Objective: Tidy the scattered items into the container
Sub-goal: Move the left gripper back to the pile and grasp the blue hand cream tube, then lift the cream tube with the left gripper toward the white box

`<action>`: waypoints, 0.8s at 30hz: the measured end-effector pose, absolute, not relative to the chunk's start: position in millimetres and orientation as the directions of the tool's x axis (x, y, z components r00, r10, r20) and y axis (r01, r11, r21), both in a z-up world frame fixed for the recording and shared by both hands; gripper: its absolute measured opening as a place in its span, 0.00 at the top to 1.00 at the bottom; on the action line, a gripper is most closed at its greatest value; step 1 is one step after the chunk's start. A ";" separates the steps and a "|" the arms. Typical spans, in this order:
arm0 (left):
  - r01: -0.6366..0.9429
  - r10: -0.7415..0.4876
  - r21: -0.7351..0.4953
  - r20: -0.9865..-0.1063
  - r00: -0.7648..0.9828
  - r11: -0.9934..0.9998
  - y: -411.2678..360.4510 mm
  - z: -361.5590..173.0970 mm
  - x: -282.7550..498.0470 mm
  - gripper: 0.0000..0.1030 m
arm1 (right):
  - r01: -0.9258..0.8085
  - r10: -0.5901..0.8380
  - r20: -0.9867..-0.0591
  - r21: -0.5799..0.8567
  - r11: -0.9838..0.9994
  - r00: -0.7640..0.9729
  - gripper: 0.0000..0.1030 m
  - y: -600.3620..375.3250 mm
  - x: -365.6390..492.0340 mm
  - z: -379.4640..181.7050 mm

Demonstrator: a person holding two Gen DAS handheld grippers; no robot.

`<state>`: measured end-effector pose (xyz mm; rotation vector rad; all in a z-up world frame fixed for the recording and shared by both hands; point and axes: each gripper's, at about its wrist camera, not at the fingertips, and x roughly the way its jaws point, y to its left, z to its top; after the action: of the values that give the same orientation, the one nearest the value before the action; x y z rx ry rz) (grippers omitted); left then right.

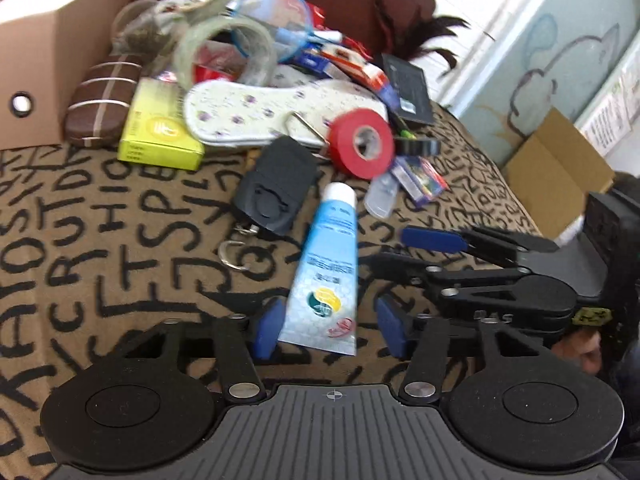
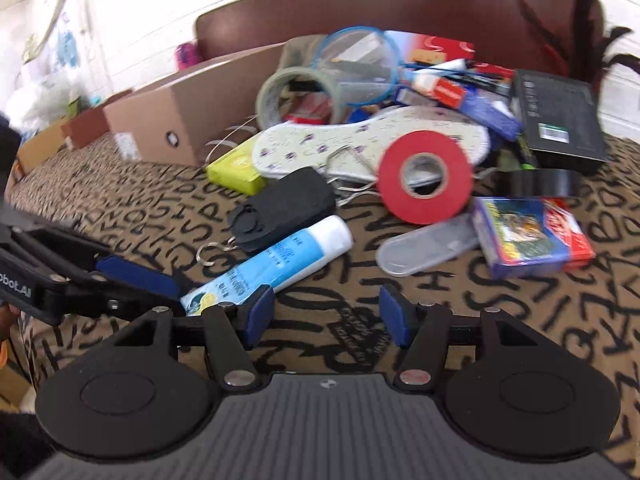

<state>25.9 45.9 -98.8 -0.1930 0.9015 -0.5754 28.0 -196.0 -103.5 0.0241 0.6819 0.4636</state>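
A blue-and-white tube (image 1: pixel 328 256) lies on the letter-printed cloth, cap pointing away. My left gripper (image 1: pixel 328 332) straddles the tube's flat tail; the left pad (image 1: pixel 266 332) is near its edge and the right pad (image 1: pixel 390 332) stands clear, so the gripper is open. My right gripper (image 2: pixel 327 314) is open over bare cloth, just right of the tube (image 2: pixel 280 256), and shows from the side (image 1: pixel 396 250) in the left wrist view. The cardboard box (image 1: pixel 48 72) stands at the back left. A red tape roll (image 1: pixel 360 142) and a black key case (image 1: pixel 276 188) lie beyond the tube.
A pile sits behind: flowered insole (image 1: pixel 256 114), yellow-green box (image 1: pixel 158 128), clear tape roll (image 1: pixel 224 52), brown striped slipper (image 1: pixel 104 100). To the right lie a card pack (image 2: pixel 528 236), clear plastic case (image 2: pixel 424 248), black tape roll (image 2: pixel 540 182) and black box (image 2: pixel 556 120). A brown headboard (image 2: pixel 400 0) backs everything.
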 end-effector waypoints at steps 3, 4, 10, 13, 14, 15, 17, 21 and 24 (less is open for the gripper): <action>0.344 -0.517 -0.388 -0.695 0.500 0.855 50.6 -101.0 32.3 0.21 | -0.380 0.441 -0.582 0.233 0.895 0.683 0.38 -198.1 32.2 -99.3; 0.339 -0.518 -0.395 -0.699 0.492 0.854 49.9 -103.8 34.3 0.22 | -0.376 0.451 -0.581 0.253 0.891 0.678 0.38 -197.0 34.9 -98.9; 0.387 -0.515 -0.356 -0.710 0.480 0.851 32.2 -111.9 35.7 0.34 | -0.345 0.517 -0.600 0.386 0.856 0.611 0.38 -187.4 51.7 -104.3; 0.400 -0.532 -0.369 -0.711 0.460 0.839 23.8 -114.2 42.9 0.46 | -0.325 0.528 -0.610 0.419 0.848 0.591 0.39 -184.0 57.0 -107.2; 0.404 -0.531 -0.365 -0.712 0.459 0.839 20.4 -114.5 44.5 0.56 | -0.324 0.527 -0.613 0.418 0.849 0.589 0.40 -182.5 58.0 -107.5; 0.411 -0.528 -0.357 -0.714 0.459 0.839 16.6 -114.4 45.3 0.60 | -0.325 0.525 -0.616 0.415 0.850 0.587 0.44 -181.0 58.6 -107.5; 0.423 -0.530 -0.350 -0.716 0.454 0.836 9.9 -113.5 45.9 0.62 | -0.324 0.524 -0.628 0.413 0.851 0.576 0.52 -178.0 60.7 -108.3; 0.422 -0.544 -0.367 -0.707 0.453 0.829 8.6 -115.7 46.3 0.45 | -0.318 0.515 -0.639 0.406 0.857 0.571 0.60 -178.9 64.1 -109.5; 0.388 -0.561 -0.413 -0.692 0.454 0.824 10.3 -118.5 53.0 0.40 | -0.311 0.514 -0.648 0.410 0.858 0.563 0.58 -177.5 68.9 -110.9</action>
<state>53.0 10.3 -118.5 -0.2065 0.9299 -0.5907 68.9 -177.5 -110.9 0.2615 0.8430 0.4919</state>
